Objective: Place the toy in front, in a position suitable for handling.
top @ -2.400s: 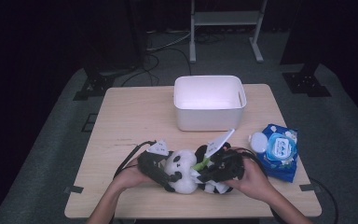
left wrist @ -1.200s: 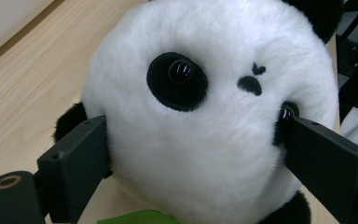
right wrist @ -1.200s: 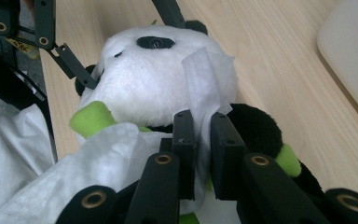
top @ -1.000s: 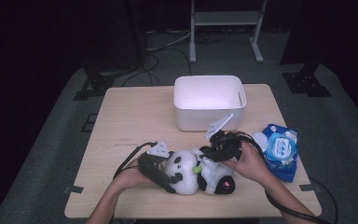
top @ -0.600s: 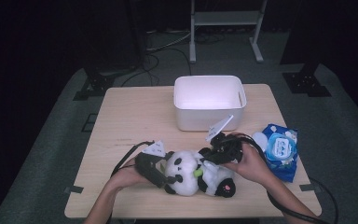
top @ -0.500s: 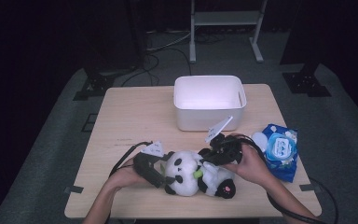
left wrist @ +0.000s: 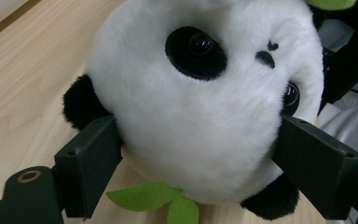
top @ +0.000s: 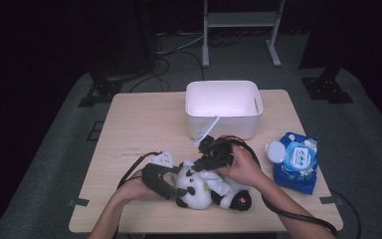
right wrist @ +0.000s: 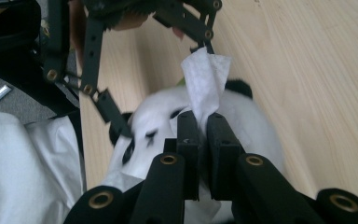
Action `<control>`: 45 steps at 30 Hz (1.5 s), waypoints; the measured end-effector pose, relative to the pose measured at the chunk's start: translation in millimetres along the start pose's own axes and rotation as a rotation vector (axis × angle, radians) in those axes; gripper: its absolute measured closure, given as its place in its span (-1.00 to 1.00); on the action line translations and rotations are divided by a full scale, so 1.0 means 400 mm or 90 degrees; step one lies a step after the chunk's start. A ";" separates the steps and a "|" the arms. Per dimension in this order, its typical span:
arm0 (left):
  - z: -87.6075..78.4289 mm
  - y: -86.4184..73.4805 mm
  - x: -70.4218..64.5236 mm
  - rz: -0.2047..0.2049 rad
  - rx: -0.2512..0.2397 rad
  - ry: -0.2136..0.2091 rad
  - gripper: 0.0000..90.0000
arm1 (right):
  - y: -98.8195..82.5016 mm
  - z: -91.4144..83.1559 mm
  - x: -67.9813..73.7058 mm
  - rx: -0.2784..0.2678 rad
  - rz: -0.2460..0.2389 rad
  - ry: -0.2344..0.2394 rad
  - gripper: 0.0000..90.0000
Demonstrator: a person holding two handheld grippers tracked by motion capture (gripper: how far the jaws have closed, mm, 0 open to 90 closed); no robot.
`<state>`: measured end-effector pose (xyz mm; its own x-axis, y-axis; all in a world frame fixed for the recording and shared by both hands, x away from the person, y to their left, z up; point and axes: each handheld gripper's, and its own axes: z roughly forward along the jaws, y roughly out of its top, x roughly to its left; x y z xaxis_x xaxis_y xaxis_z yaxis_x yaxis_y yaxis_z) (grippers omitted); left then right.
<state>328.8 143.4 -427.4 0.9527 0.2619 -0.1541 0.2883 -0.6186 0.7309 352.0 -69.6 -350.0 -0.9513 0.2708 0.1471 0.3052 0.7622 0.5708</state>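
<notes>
A black-and-white panda plush [top: 199,191] lies near the table's front edge. My left gripper [top: 178,188] comes at it from the left. Its jaws have just been closing, and both pads [left wrist: 91,161] now press on the sides of the panda's head [left wrist: 200,107]. My right gripper [top: 200,164] hangs over the panda's top, shut on a white wipe [right wrist: 205,84]. The wipe sticks out past the jaws above the panda's face [right wrist: 154,126]. In the right gripper view, the left gripper's black linkage [right wrist: 95,70] crosses the upper left.
A white bin [top: 224,122] stands behind the hands at the table's centre back. A blue pack of wipes [top: 296,162] with its white lid flipped open lies to the right. Cables trail from both grippers over the front edge. A green felt leaf [left wrist: 156,198] lies under the panda.
My right gripper has carried the wipe left, from beside the panda to over its top. The left hand has stayed in place at the panda's head.
</notes>
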 end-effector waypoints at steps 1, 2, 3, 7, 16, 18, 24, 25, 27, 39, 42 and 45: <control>0.001 0.001 -0.001 0.005 0.002 -0.001 -0.67 | 0.008 0.007 -0.003 0.003 -0.002 0.001 0.88; 0.002 0.001 -0.003 0.005 0.002 0.000 -0.67 | 0.031 0.030 -0.010 0.019 -0.005 0.006 0.88; 0.002 0.000 -0.003 0.006 0.003 -0.001 -0.67 | 0.037 0.037 -0.013 0.024 -0.006 0.007 0.88; 0.000 -0.003 0.000 0.004 0.000 -0.004 -0.66 | 0.050 0.064 -0.032 0.031 0.000 0.001 0.88; 0.001 -0.007 0.003 -0.002 -0.001 -0.003 -0.66 | 0.013 0.026 -0.062 0.029 0.023 -0.021 0.88; 0.000 -0.006 0.006 -0.003 0.004 -0.006 -0.66 | -0.019 -0.001 -0.065 0.031 0.034 -0.035 0.88; 0.001 -0.005 0.008 -0.008 0.001 -0.006 -0.66 | -0.072 -0.032 -0.064 0.028 0.052 -0.038 0.88; 0.002 -0.004 0.007 -0.011 0.000 -0.005 -0.66 | -0.083 -0.040 -0.056 0.019 0.054 -0.030 0.88; 0.002 -0.004 0.007 -0.010 0.002 -0.005 -0.66 | -0.082 -0.040 -0.045 0.021 0.049 -0.029 0.88; 0.001 -0.003 0.007 -0.008 0.005 -0.003 -0.66 | -0.009 -0.009 0.024 0.013 -0.016 0.012 0.87; 0.002 -0.004 0.008 -0.011 0.005 -0.001 -0.66 | -0.002 -0.001 0.038 0.015 -0.023 0.017 0.87; 0.003 -0.002 0.007 -0.013 0.005 0.002 -0.66 | -0.003 0.002 0.054 0.019 -0.029 0.023 0.87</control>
<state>331.3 143.8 -429.4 0.9462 0.2770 -0.1671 0.3088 -0.6191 0.7221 331.2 -64.3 -348.0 -0.9651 0.2145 0.1504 0.2619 0.7903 0.5539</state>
